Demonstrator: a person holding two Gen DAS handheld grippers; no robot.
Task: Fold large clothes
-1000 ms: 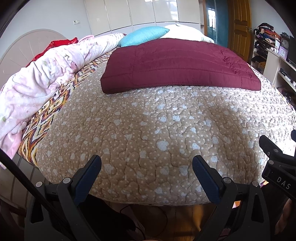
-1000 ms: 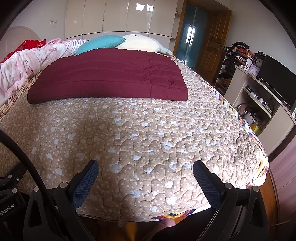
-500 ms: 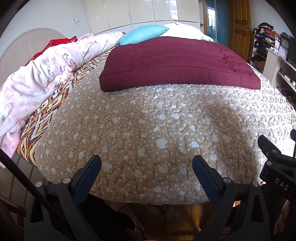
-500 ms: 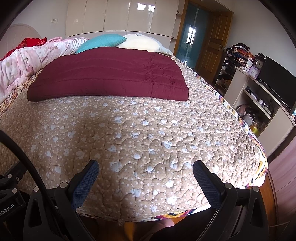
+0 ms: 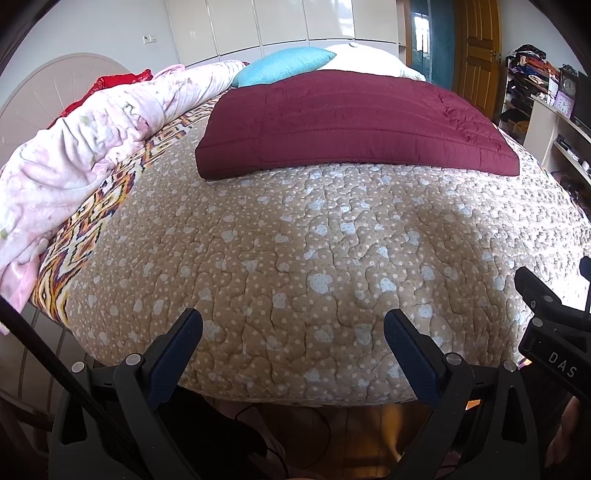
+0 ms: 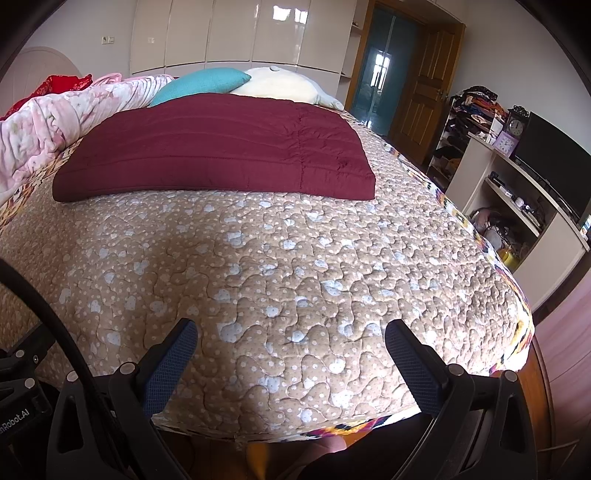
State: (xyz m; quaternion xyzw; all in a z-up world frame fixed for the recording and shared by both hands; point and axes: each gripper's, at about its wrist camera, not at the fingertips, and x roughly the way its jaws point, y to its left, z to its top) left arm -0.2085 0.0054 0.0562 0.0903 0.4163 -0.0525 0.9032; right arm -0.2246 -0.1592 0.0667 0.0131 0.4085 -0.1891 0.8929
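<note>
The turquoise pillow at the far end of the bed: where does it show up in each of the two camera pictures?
Left wrist view: turquoise pillow at top centre, behind the maroon quilted garment.
Right wrist view: turquoise pillow at top, left of centre.
Shared landmark: the cream pillow touching its right side in both views.

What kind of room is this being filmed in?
Most likely a home bedroom: a big bed with a quilted cover, pillows at its far end, tall wardrobe doors behind, and a television on a side unit.
</note>
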